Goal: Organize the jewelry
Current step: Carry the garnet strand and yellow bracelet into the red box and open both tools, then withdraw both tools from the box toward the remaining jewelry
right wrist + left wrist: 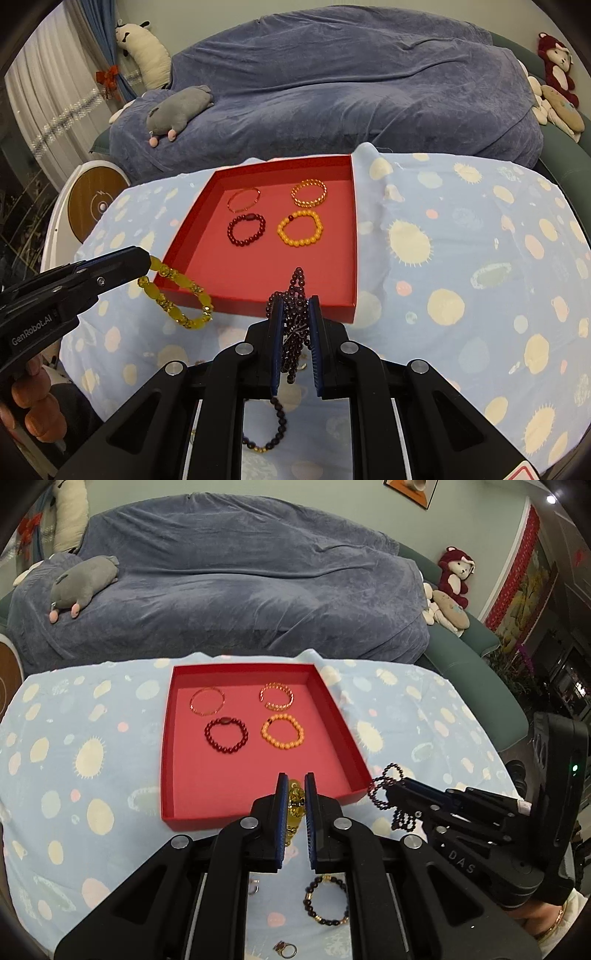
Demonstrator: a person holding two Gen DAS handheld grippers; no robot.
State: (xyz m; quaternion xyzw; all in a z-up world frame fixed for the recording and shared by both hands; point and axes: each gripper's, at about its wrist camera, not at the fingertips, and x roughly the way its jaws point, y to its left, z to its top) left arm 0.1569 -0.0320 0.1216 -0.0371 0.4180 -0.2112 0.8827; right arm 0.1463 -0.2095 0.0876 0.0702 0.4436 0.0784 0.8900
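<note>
Your left claw (295,786) is clamped narrow on a yellow bead bracelet (177,295), which hangs from its tips just over the near left corner of the red tray (177,775). Your right claw (295,310) is pinched on a dark purple bead strand (293,317); its loops bunch between the blue pads and spill out above and below them, just short of the tray's near edge.

Ahead of both claws, inside the tray, four bracelets lie in two rows, apart from one another: a thin gold bangle (207,700) far left, a gold chain bracelet (277,696) far right, a dark red bead bracelet (226,734) near left and an orange bead bracelet (282,731) near right.

Below your left claw, on the spotted blue cloth (74,738), lie a dark bead bracelet with gold spacers (325,901) and a ring (285,949); a smaller piece beside them is too small to tell.

Beyond the tray is a sofa under a blue-grey throw (229,583), with a grey plush toy (83,581) on its left end.
</note>
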